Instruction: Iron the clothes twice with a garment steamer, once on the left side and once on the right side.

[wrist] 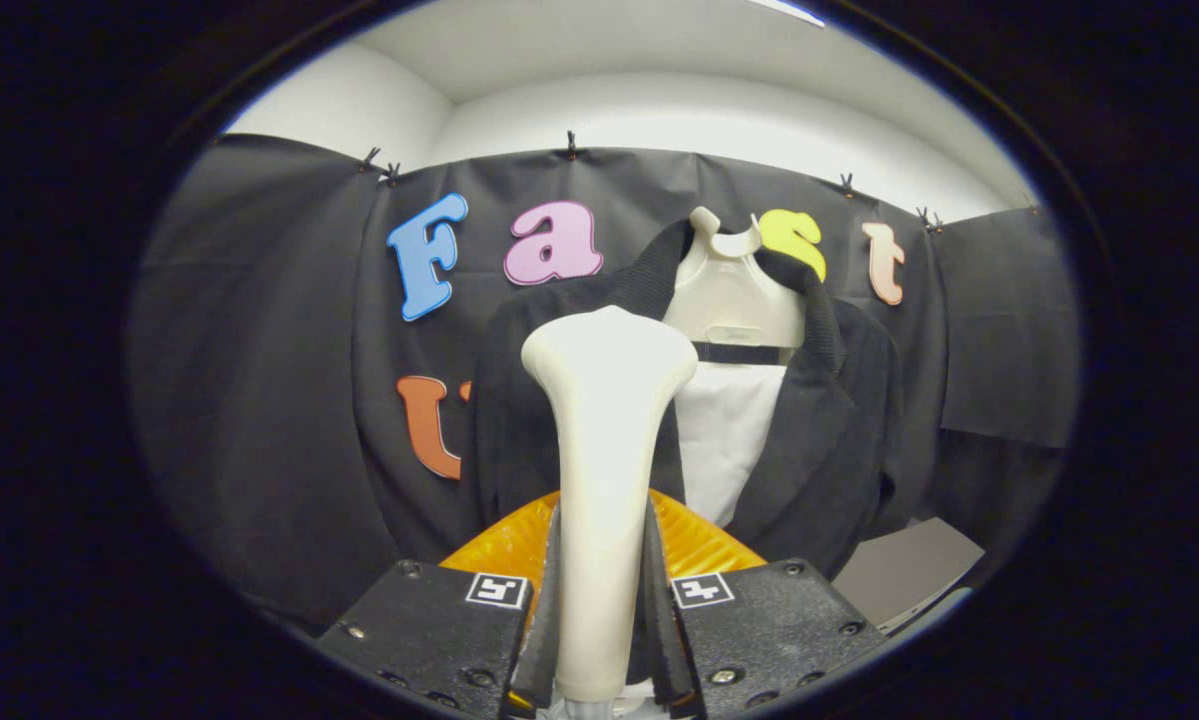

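The tool point(601, 600) is seen pinching the garment steamer point(604, 480) by its slim cream handle, with both fingers point(549, 590) pressed against it from either side. The steamer is held upright between the fingers, and its wide head is raised in front of the left front panel of the dark jacket point(519, 420). The jacket is hung open on a pale mannequin form point(729, 300), whose neck piece is seen above the collar, and a white inner panel point(724, 430) is exposed between the lapels. Part of the jacket's left side is hidden by the steamer head. An orange ribbed piece point(694, 540) is seen just behind the fingers. A grey flat surface point(909, 570) is seen low beside the jacket's right hem.
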